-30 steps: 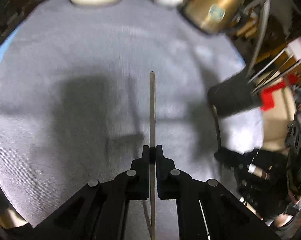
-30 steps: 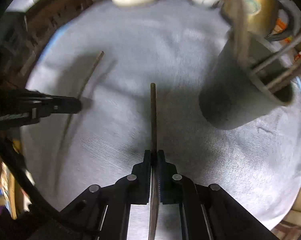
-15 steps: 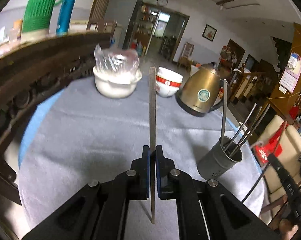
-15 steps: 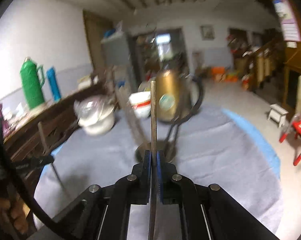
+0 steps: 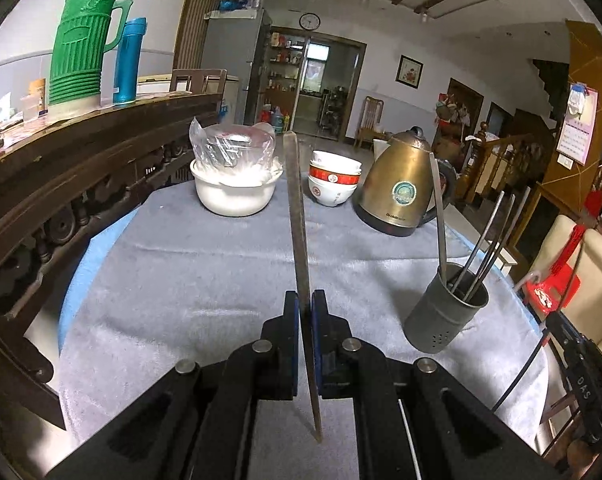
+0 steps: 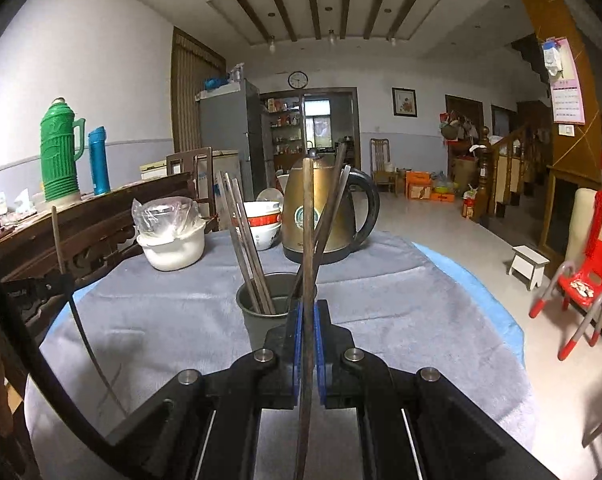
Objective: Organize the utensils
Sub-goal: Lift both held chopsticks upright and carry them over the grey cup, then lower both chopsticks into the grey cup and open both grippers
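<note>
My left gripper (image 5: 305, 304) is shut on a thin metal utensil handle (image 5: 295, 208) that stands upright above the grey cloth. A dark grey utensil cup (image 5: 447, 312) with several metal utensils stands to its right. My right gripper (image 6: 309, 312) is shut on a second thin metal utensil (image 6: 307, 224), held upright just in front of the same cup (image 6: 267, 312). The left gripper with its utensil (image 6: 57, 236) shows at the left edge of the right wrist view.
A white bowl with plastic wrap (image 5: 237, 184), stacked red-and-white bowls (image 5: 333, 182) and a brass kettle (image 5: 401, 188) stand at the table's far side. A dark wooden sideboard (image 5: 61, 168) with a green thermos (image 5: 77, 40) runs along the left. A red chair (image 6: 585, 280) stands to the right.
Both grippers have tilted up from looking down at the cloth to looking level across the table, each still holding its utensil. The right gripper now faces the cup closely.
</note>
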Motion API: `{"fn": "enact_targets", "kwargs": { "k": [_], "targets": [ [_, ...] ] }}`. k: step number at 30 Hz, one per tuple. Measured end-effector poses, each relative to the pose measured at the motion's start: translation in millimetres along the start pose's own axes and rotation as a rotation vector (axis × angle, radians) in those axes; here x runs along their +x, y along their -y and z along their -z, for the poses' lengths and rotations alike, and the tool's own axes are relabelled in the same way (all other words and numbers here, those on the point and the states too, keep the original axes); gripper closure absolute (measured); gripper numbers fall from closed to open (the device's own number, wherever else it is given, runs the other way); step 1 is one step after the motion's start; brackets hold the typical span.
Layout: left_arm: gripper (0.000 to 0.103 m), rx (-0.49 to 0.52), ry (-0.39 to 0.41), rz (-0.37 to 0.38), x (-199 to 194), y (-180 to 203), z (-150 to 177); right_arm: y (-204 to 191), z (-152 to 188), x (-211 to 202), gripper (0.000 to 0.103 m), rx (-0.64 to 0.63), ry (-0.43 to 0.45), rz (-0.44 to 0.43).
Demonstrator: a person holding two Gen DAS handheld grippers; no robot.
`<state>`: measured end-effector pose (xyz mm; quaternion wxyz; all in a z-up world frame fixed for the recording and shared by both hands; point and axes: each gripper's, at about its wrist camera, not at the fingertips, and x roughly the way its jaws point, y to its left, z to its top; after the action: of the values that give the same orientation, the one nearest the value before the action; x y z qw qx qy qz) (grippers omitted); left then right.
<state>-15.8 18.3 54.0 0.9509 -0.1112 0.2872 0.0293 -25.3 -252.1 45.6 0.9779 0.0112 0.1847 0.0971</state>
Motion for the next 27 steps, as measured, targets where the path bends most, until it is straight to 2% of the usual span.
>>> {"fn": "enact_targets", "kwargs": {
  "k": [8,27],
  "targets": [
    [0.096,-0.019,-0.029,-0.029,-2.9,-2.7,1.8,6.0,3.3,-21.1,0.097,-0.009,0.001,-0.001],
    [0.096,-0.021,-0.059,-0.007,-26.6,3.7,13.7,9.1,9.1,-49.3,0.097,0.012,-0.003,0.006]
  ]
}}
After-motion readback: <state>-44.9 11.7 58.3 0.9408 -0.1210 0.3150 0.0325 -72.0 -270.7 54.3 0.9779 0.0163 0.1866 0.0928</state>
